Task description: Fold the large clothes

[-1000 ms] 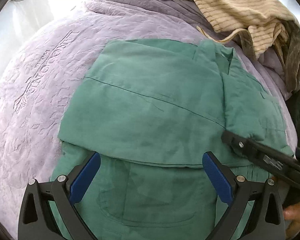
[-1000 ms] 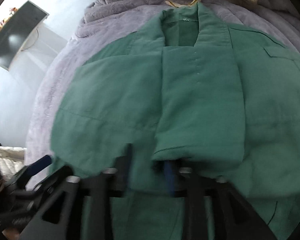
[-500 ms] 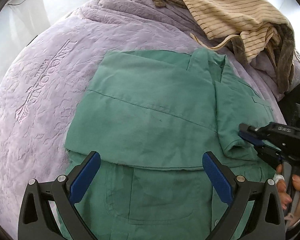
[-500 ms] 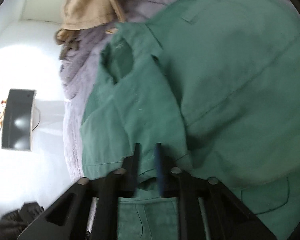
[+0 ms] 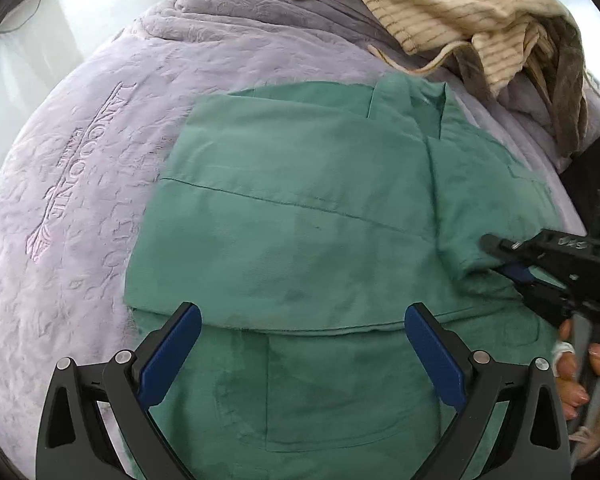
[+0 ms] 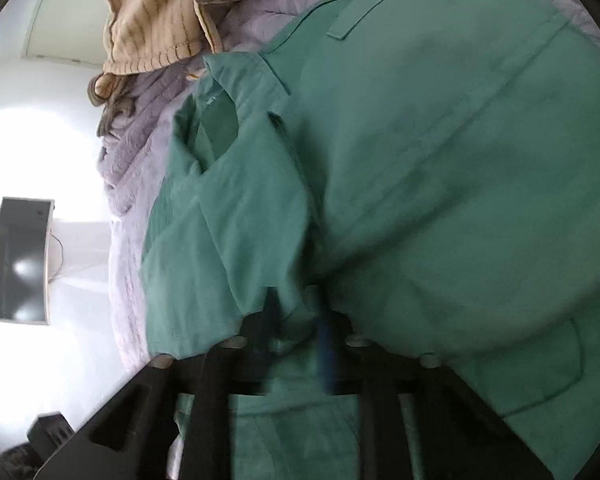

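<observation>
The green shirt (image 5: 300,232) lies partly folded on the lilac bedspread (image 5: 80,200), below the striped garment (image 5: 460,8). My right gripper (image 6: 296,320) has its jaws nearly closed, pinching the folded sleeve edge; my left gripper (image 5: 302,344) hovers over the shirt's lower fold, jaws wide, holding nothing. Risk: the thin pinch may slip mid-fold and drag the layers askew.
</observation>
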Available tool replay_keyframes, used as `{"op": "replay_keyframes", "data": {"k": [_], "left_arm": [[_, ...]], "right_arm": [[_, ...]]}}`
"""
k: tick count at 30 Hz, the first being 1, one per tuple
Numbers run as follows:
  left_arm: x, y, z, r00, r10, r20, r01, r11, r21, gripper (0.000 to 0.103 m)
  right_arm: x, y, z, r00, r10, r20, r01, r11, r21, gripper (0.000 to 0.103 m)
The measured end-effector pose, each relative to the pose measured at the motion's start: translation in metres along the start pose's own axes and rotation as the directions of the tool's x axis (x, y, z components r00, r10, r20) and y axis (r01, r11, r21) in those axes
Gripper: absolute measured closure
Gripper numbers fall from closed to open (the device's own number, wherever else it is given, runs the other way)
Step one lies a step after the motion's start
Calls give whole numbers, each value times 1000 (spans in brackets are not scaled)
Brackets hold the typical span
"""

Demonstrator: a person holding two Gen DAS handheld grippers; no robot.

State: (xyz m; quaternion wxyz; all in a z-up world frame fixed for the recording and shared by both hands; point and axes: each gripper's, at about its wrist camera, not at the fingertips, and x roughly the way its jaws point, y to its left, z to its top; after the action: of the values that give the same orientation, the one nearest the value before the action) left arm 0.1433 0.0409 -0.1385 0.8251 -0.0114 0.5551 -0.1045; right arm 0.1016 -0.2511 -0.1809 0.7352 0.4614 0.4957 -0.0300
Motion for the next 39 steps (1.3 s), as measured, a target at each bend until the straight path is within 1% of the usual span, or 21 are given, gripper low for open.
{"op": "replay_keyframes", "data": {"k": [1,2,4,5,7,9,11,12,13,14,15,17,19,21,23,25,28,32,36,38,39], "left_arm": [[-4,3,-1,1000,3,16,-3,1000,-9,1],[-6,6,-1,1000,8,27,-8,1000,-12,1],[-8,15,-5,999,40,33,-39,999,-17,1],[-8,19,-7,998,52,25,-52,999,-16,1],[-5,31,-13,997,80,-5,-81,996,-30,1],[-5,42,-18,995,97,-24,-98,994,-56,1],[-5,48,-22,993,112,-29,-114,991,-68,1],[-5,50,-24,992,120,-31,-122,990,-71,1],[-5,52,-25,991,127,-32,-129,989,-73,1],[-5,53,-26,991,132,-31,-134,988,-72,1],[-5,53,-27,990,135,-30,-137,988,-70,1],[-4,53,-27,990,141,-30,-143,988,-64,1],[-4,51,-25,990,135,-29,-137,989,-61,1],[-6,47,-23,992,125,-17,-126,991,-55,1],[-9,39,-18,993,114,-3,-114,993,-34,1],[-8,29,-13,996,93,0,-93,996,-5,1],[-6,11,-6,998,67,3,-67,997,39,1],[-2,-25,12,1000,22,10,-23,993,112,1],[1,-66,30,1000,-18,6,17,984,176,1],[6,-97,43,999,-37,8,35,973,227,1],[7,-106,47,999,-43,8,40,970,241,1]], "right_arm": [[-3,9,0,1000,7,23,-6,999,-33,88],[-5,26,0,999,17,41,-13,993,-114,88],[-5,55,-5,999,21,32,-13,969,-247,88],[0,75,-10,1000,10,16,-4,941,-339,88],[12,102,-25,1000,-29,-11,20,886,-463,88],[30,120,-39,995,-78,-65,30,835,-549,82],[47,129,-54,983,-167,-83,80,782,-618,79],[51,131,-59,979,-182,-87,85,764,-640,72],[52,132,-64,979,-181,-100,73,755,-652,69],[51,132,-66,980,-160,-122,43,759,-650,65],[48,131,-70,979,-133,-153,3,765,-644,55],[38,129,-77,979,-126,-159,-9,756,-655,43],[22,122,-83,985,-112,-133,-6,745,-668,43],[4,102,-79,987,-105,-124,5,784,-620,43],[-11,73,-70,987,-91,-132,9,853,-522,43],[-31,38,-57,990,-77,-121,22,917,-398,43],[-66,-14,-37,997,-45,-63,30,976,-214,43],[-105,-71,-12,998,1,70,-1,1000,-2,43],[-122,-124,16,981,63,185,-96,979,179,43],[-132,-146,26,966,50,252,-113,964,241,43],[-142,-158,28,954,10,298,-96,956,277,45]]}}
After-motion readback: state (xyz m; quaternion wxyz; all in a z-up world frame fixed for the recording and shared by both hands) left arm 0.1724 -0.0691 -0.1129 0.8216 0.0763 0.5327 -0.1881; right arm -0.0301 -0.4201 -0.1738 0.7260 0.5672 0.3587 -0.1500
